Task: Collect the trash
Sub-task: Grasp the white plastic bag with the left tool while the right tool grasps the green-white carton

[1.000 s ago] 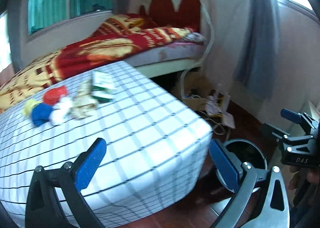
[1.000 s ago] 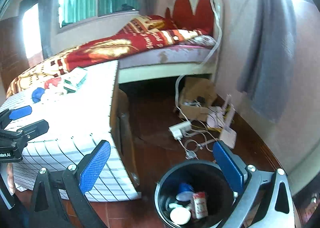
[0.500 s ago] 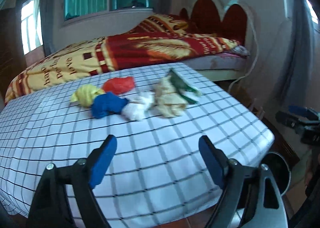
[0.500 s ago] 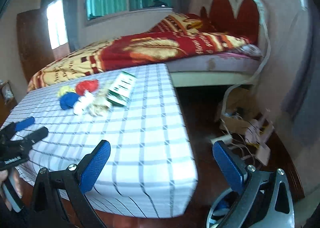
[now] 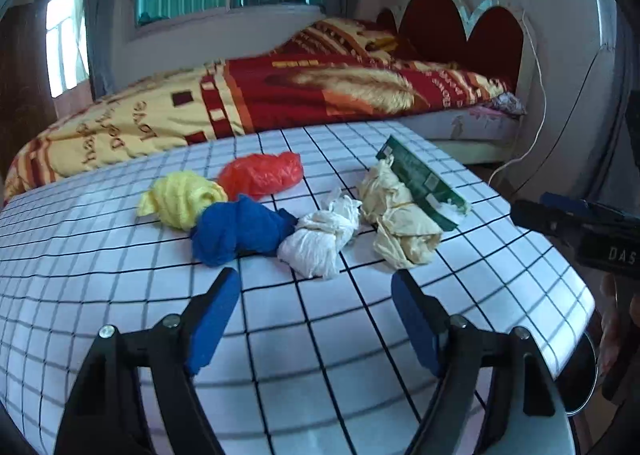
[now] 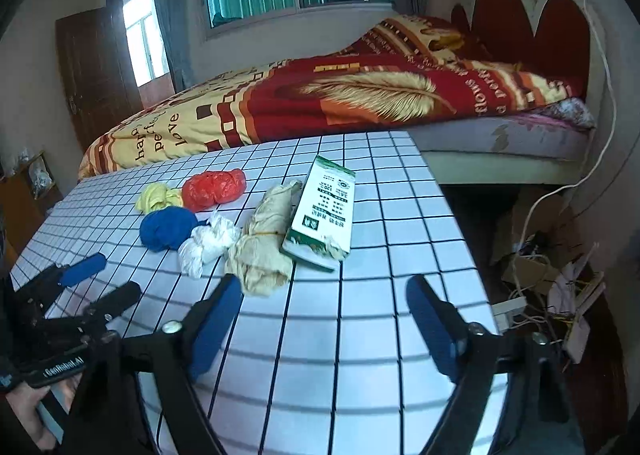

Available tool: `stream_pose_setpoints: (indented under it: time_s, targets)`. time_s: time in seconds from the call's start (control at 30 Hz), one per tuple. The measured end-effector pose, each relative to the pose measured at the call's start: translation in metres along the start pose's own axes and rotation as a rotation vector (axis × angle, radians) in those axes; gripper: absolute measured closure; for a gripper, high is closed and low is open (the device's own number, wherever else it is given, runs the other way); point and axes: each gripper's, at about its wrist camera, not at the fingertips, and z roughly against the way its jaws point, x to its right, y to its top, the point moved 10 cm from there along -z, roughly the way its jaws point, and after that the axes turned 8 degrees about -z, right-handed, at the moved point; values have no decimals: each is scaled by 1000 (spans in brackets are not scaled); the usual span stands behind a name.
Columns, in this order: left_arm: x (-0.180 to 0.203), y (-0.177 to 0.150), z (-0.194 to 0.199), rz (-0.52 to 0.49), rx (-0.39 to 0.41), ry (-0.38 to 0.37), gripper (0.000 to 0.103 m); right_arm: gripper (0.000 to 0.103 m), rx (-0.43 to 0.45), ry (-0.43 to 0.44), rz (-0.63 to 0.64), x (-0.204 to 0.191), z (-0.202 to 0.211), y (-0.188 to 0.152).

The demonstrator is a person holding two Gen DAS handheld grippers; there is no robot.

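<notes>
Trash lies in a cluster on the table with the white grid cloth [image 5: 360, 355]: a yellow wad [image 5: 180, 199], a red plastic bag [image 5: 260, 175], a blue wad [image 5: 240, 229], a white wad [image 5: 320, 241], a beige wad [image 5: 400, 223] and a green-and-white carton [image 5: 424, 183]. The same items show in the right wrist view: blue wad [image 6: 168, 227], white wad [image 6: 208, 243], beige wad [image 6: 264, 247], carton [image 6: 324, 211]. My left gripper [image 5: 316, 319] is open and empty, just short of the white wad. My right gripper [image 6: 324, 319] is open and empty, short of the beige wad and carton.
A bed [image 5: 320, 87] with a red and yellow blanket stands behind the table. The rim of a black bin [image 5: 586, 371] shows below the table's right edge. Cables and clutter [image 6: 552, 287] lie on the floor at the right. A wooden door [image 6: 92, 71] is at the far left.
Both grippers have swung left from the bin and floor toward the table, then moved closer to the trash cluster. The trash items have not moved.
</notes>
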Motion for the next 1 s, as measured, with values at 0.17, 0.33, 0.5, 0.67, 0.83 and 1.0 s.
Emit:
stream_pose_setpoints:
  time_s: [0.17,0.33,0.5,0.67,0.83,1.0]
  targets:
    - [4,6,-35,-40,-57,1,31,25,-48,20,-39,3,-38,9]
    - [3,3,-57,-41,-113,2,35,34,-96,28,-56,3,-71,15]
    - [4,9,-67,-46,-134,-13,37,45,-122,-30,-26,7,-94,22]
    - [7,8,-79,-58,-173,-30,38,45,-131,-66,12,19,-96,25]
    - [11,7,-83,-71,-191,-39,61,45,-139,-83,33,25,-103,25]
    - [11,13,-70,-53,-129,-55,71,47,-104,-88,93,20,-88,21]
